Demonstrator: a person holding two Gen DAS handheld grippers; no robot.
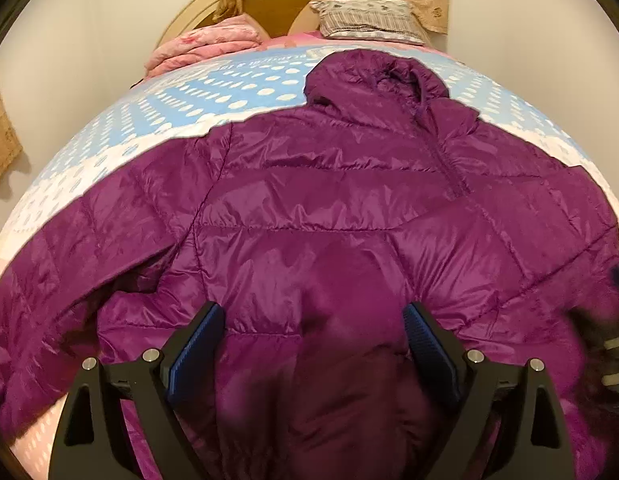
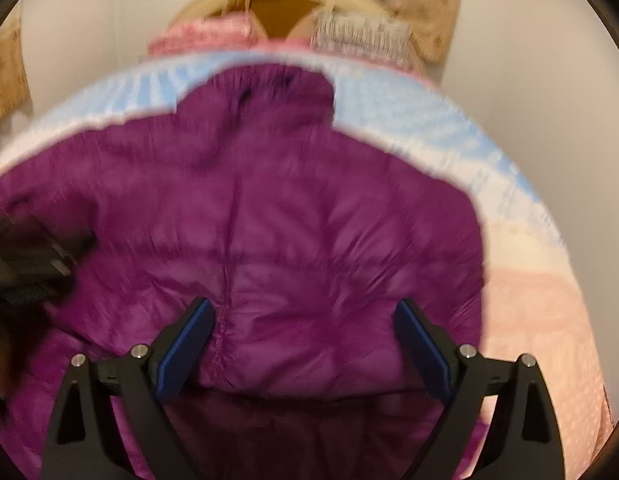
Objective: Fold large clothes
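Note:
A shiny purple hooded puffer jacket point(image 1: 329, 208) lies spread flat on the bed, with its hood point(image 1: 373, 80) pointing toward the headboard and one sleeve point(image 1: 61, 256) stretched out to the left. My left gripper point(image 1: 313, 312) hovers over the jacket's lower middle with its jaws wide apart, its blue pads point(image 1: 197, 344) pressing on nothing. In the blurred right wrist view, my right gripper point(image 2: 304, 306) is open over the jacket point(image 2: 293, 208) near its hem. The left gripper point(image 2: 25, 268) shows as a dark blur at that view's left edge.
The bed cover point(image 1: 169, 120) is blue and white with dots, turning pink point(image 2: 541, 340) on the right. A folded pink blanket point(image 1: 205, 46) and a grey patterned pillow point(image 1: 365, 20) sit by the round headboard point(image 1: 269, 4). Pale walls flank the bed.

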